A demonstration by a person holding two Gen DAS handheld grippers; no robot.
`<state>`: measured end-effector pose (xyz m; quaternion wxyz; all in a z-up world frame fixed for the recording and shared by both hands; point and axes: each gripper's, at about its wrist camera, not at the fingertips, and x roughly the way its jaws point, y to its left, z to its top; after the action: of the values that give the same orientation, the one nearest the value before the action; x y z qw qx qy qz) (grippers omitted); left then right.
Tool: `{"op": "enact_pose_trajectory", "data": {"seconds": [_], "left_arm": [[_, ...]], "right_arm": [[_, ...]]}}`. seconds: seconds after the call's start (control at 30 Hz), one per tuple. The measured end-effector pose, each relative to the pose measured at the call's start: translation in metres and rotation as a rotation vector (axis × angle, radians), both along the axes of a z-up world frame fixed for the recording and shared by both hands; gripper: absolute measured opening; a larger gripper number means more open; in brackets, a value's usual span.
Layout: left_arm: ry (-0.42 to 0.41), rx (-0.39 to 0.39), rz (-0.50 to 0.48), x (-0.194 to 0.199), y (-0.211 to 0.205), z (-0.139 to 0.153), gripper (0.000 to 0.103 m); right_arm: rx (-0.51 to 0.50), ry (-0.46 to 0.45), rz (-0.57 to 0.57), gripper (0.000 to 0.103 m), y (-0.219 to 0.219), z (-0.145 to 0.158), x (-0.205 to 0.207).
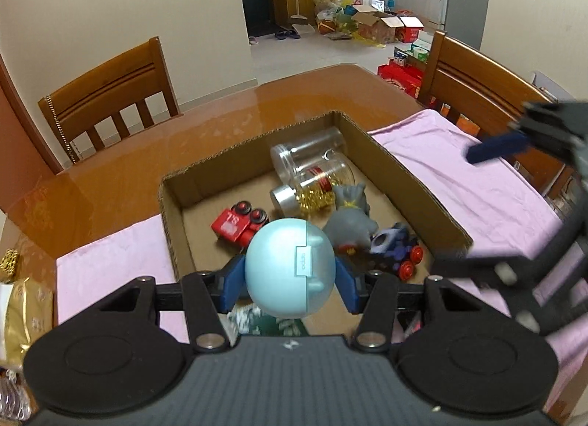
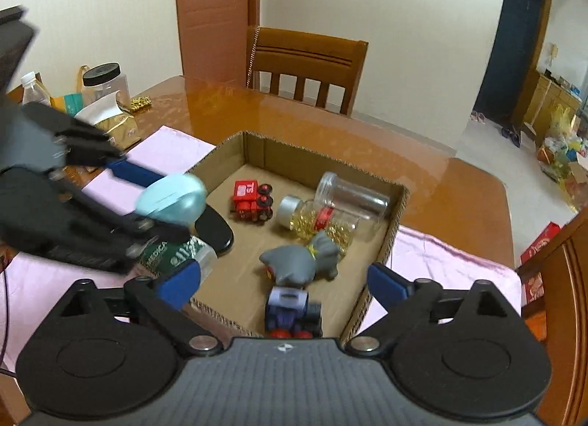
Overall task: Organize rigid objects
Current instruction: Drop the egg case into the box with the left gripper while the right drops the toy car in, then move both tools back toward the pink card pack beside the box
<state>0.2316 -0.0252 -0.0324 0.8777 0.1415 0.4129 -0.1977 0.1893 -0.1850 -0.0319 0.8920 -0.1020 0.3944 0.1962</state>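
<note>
My left gripper (image 1: pixel 290 279) is shut on a light-blue round case (image 1: pixel 283 260), which hangs over the near end of an open cardboard box (image 1: pixel 404 176). Inside the box lie a red toy train (image 1: pixel 239 225), a clear empty jar (image 1: pixel 308 157), a silver-lidded jar of gold pieces (image 1: pixel 316 190), a grey toy figure (image 1: pixel 349 220) and a purple toy car (image 1: pixel 395 246). My right gripper (image 2: pixel 284 284) stands open above the box's near edge (image 2: pixel 397 220), with nothing between its pads. The right wrist view shows the case (image 2: pixel 172 198) at the left, above a green-and-white packet (image 2: pixel 176 251).
The box sits on a pink cloth (image 1: pixel 477 176) on a glossy brown table (image 1: pixel 220 117). Wooden chairs (image 1: pixel 106 95) (image 1: pixel 477 80) stand at the far left and right. A black-lidded jar (image 2: pixel 106 84), a bottle (image 2: pixel 33 91) and a gold packet (image 2: pixel 117 128) are at the table's left.
</note>
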Motion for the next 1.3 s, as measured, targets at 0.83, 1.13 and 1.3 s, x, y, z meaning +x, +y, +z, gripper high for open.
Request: {"op": "enact_pose_trajectory", "data": {"seconds": [0.83,1.13,1.3], "left_arm": [[-0.029,0.043,0.097,0.047,-0.017,-0.024,0.102],[-0.057,0.015,0.118,0.021,-0.007,-0.007,0.102],[-0.081,-0.006,0.169,-0.003,0.003,0.0,0.102]], "right_arm": [[0.013,0.093,-0.127,0.103,-0.026,-0.027,-0.045],[0.005,0.121,-0.152,0.103,-0.028,-0.045,-0.057],[0.014,0.142,-0.15,0.103,-0.026,-0.06,-0.064]]}}
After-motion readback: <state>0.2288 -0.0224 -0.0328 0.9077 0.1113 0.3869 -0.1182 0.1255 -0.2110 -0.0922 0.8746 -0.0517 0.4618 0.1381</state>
